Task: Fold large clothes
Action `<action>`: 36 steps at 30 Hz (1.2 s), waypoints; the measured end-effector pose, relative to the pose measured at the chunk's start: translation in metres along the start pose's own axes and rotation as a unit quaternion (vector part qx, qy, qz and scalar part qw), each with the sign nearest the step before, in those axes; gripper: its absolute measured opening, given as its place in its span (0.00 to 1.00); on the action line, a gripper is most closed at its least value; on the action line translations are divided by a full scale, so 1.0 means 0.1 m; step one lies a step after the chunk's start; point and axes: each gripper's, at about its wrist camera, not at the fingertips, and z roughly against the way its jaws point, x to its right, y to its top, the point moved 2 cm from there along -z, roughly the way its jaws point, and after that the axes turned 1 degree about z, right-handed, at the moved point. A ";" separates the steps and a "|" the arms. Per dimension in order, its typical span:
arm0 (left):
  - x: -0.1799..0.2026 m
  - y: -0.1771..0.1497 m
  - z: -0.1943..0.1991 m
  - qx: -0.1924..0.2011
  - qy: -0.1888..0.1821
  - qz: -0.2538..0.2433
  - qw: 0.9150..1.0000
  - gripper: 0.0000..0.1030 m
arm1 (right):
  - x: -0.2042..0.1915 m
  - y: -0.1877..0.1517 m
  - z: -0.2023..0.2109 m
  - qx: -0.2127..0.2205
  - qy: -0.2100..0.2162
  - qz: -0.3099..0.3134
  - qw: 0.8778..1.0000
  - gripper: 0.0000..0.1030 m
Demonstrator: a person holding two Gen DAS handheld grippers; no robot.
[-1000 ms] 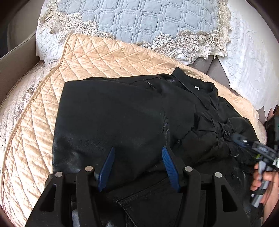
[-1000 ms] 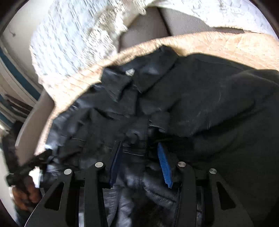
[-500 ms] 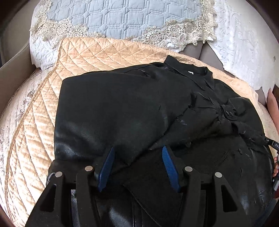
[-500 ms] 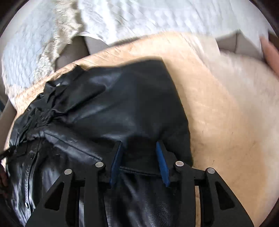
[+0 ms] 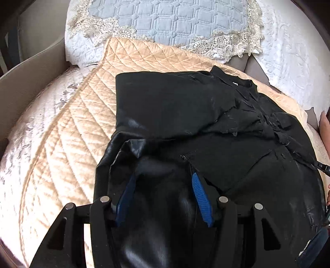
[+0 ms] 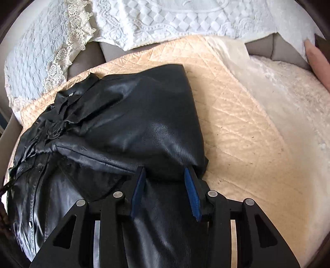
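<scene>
Both of my grippers, left gripper and right gripper, have fingers half-open astride the black jacket; its sides now lie folded inward on the quilt, so halving comes next.

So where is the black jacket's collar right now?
In the left wrist view the collar sits at the far end of the black jacket, on the peach quilted cover, just below the lace-edged blue pillow.
</scene>
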 end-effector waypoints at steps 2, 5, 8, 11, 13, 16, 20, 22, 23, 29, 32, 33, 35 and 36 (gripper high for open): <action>0.01 -0.07 0.11 0.000 0.000 -0.001 1.000 0.57 | -0.06 -0.05 0.16 0.011 0.012 0.008 1.000 0.40; 0.04 -0.26 0.31 0.004 -0.008 -0.006 1.000 0.57 | -0.13 -0.23 0.46 0.030 0.037 0.010 0.999 0.40; 0.14 -0.45 0.40 0.000 -0.004 -0.031 1.000 0.57 | -0.20 -0.46 0.59 0.024 0.047 0.015 0.998 0.40; 0.16 -0.61 0.38 -0.008 0.009 -0.048 0.999 0.59 | -0.19 -0.69 0.48 -0.012 0.051 0.006 0.999 0.45; 0.14 -0.64 0.39 -0.002 0.012 -0.042 0.999 0.59 | -0.16 -0.81 0.32 -0.044 0.045 0.003 0.998 0.46; 0.13 -0.63 0.46 -0.009 0.003 -0.021 1.000 0.59 | -0.20 -0.80 0.39 -0.039 0.042 0.008 0.998 0.47; 0.08 -0.65 0.60 -0.004 0.005 -0.015 1.000 0.59 | -0.18 -0.79 0.58 -0.016 0.064 -0.006 0.998 0.47; 0.00 -0.64 0.67 0.006 0.010 -0.011 1.000 0.60 | -0.08 -0.76 0.70 0.009 0.064 -0.018 0.998 0.52; -0.07 -0.63 0.69 0.008 0.014 -0.004 1.000 0.64 | -0.02 -0.74 0.74 0.018 0.061 -0.027 0.998 0.55; -0.46 -0.62 0.48 -0.030 -0.003 0.069 0.997 0.66 | 0.40 -0.82 0.48 -0.035 0.074 -0.117 0.990 0.59; -0.39 -0.66 0.54 -0.032 -0.015 0.062 0.997 0.67 | 0.36 -0.91 0.50 -0.037 0.107 -0.119 0.986 0.59; -0.36 -0.70 0.56 -0.036 -0.034 0.066 0.997 0.67 | 0.33 -0.95 0.51 -0.044 0.137 -0.127 0.981 0.59; -0.31 -0.79 0.61 -0.045 -0.063 0.073 0.994 0.68 | 0.27 -1.03 0.52 -0.057 0.179 -0.140 0.972 0.59; -0.28 -0.85 0.64 -0.046 -0.069 0.073 0.994 0.68 | 0.24 -1.08 0.53 -0.062 0.189 -0.140 0.970 0.59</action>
